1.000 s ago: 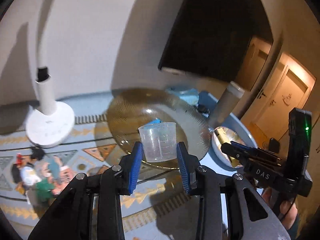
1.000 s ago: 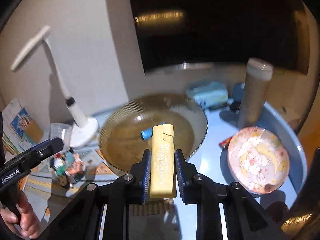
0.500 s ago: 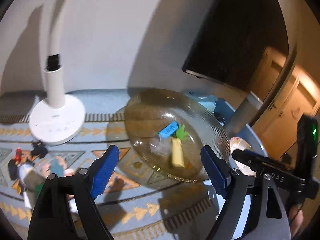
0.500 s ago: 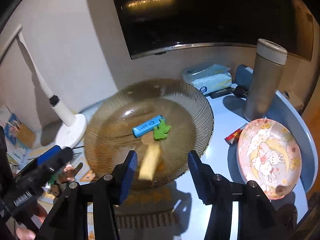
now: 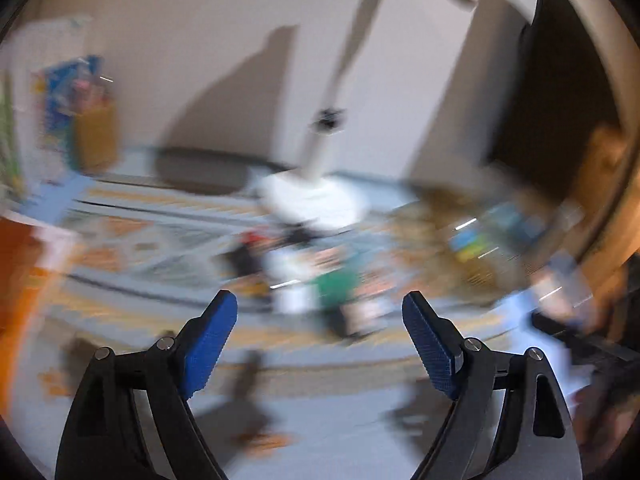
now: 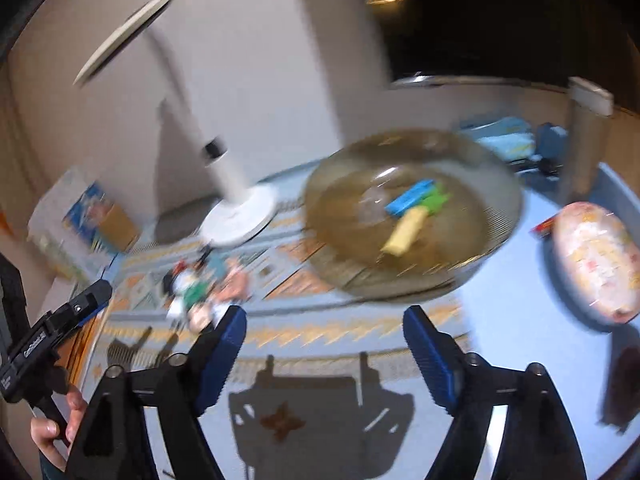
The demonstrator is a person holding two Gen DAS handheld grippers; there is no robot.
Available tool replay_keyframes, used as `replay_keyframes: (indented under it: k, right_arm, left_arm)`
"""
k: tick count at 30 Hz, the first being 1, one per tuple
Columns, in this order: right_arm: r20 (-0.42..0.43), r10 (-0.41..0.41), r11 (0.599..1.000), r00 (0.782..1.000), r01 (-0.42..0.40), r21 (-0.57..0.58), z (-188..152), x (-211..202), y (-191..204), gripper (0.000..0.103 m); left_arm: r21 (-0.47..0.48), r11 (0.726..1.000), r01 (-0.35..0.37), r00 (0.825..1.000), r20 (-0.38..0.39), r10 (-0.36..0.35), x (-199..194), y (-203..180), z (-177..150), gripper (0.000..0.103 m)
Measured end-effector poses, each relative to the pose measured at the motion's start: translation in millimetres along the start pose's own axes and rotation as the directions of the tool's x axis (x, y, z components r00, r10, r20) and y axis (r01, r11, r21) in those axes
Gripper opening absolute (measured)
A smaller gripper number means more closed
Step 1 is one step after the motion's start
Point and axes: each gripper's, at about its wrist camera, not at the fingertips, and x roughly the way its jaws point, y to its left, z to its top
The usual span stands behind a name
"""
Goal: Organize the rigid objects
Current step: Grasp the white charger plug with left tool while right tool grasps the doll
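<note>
Both the left gripper (image 5: 320, 312) and the right gripper (image 6: 324, 326) are seen with jaws wide apart and empty; the right jaws have just been opening. A yellow block (image 6: 404, 231), a blue bar (image 6: 410, 196) and a green piece (image 6: 436, 200) are held in the amber glass bowl (image 6: 472, 256) toward the table's far edge. A toy figure (image 6: 196, 288) is found on the patterned mat (image 6: 320, 332), near the lamp base (image 6: 240, 220).

A plain pale wall (image 6: 260, 60) rises behind the worktop (image 6: 500, 320), which wears a patterned cloth (image 6: 320, 332). A white desk lamp (image 6: 224, 168) stands there; a dark screen (image 6: 500, 20) hangs beyond.
</note>
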Motion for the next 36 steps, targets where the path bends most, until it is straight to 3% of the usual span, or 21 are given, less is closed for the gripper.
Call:
replay_keyframes:
  k: [2, 7, 9, 13, 16, 22, 28, 30, 32, 34, 36]
  right_arm:
    - [-0.003, -0.017, 0.999, 1.000, 0.017, -0.045, -17, 18, 18, 0.081]
    - [0.028, -0.117, 0.986, 0.993, 0.119, -0.120, -47, 55, 29, 0.081]
    - [0.017, -0.134, 0.983, 0.991, 0.135, -0.122, -49, 62, 26, 0.081]
    - [0.014, -0.162, 0.979, 0.987, 0.162, -0.126, -49, 67, 26, 0.094]
    - [0.010, -0.165, 0.976, 0.986, 0.165, -0.144, -49, 71, 27, 0.094]
    - [0.054, -0.164, 0.973, 0.985, 0.171, -0.155, -51, 61, 31, 0.094]
    - [0.028, -0.194, 0.964, 0.981, 0.196, -0.180, -51, 66, 36, 0.094]
    - [-0.007, -0.192, 0.964, 0.981, 0.188, -0.190, -51, 71, 37, 0.094]
    - [-0.048, -0.136, 0.974, 0.990, 0.125, -0.188, -47, 73, 40, 0.094]
    - [-0.104, -0.030, 0.986, 0.994, 0.013, -0.165, -35, 77, 50, 0.094]
    - [-0.114, 0.001, 0.980, 0.994, -0.024, -0.196, -24, 81, 64, 0.094]
  left_arm:
    - [0.030, 0.996, -0.089, 0.996, -0.027, 0.090, 10, 17, -16, 0.084]
    - [-0.015, 0.991, -0.135, 0.990, -0.036, 0.134, 26, 53, -41, 0.084]
    - [-0.038, 0.990, -0.132, 0.988, -0.083, 0.129, 31, 58, -42, 0.084]
    - [-0.030, 0.996, -0.083, 0.994, -0.071, 0.080, 31, 57, -42, 0.084]
    - [-0.026, 0.998, -0.063, 0.996, -0.066, 0.061, 27, 54, -44, 0.084]
    - [0.033, 0.994, -0.103, 0.993, -0.050, 0.104, 26, 42, -45, 0.084]
    - [0.152, 0.973, -0.175, 0.983, -0.031, 0.181, 26, 20, -50, 0.084]
    - [0.183, 0.974, -0.133, 0.988, -0.049, 0.144, 28, 16, -48, 0.084]
    - [0.173, 0.983, -0.063, 0.992, -0.093, 0.080, 33, 18, -42, 0.083]
    - [0.127, 0.992, 0.014, 0.989, -0.146, 0.004, 42, 22, -29, 0.080]
    - [0.091, 0.990, 0.112, 0.976, -0.195, -0.093, 55, 23, -11, 0.074]
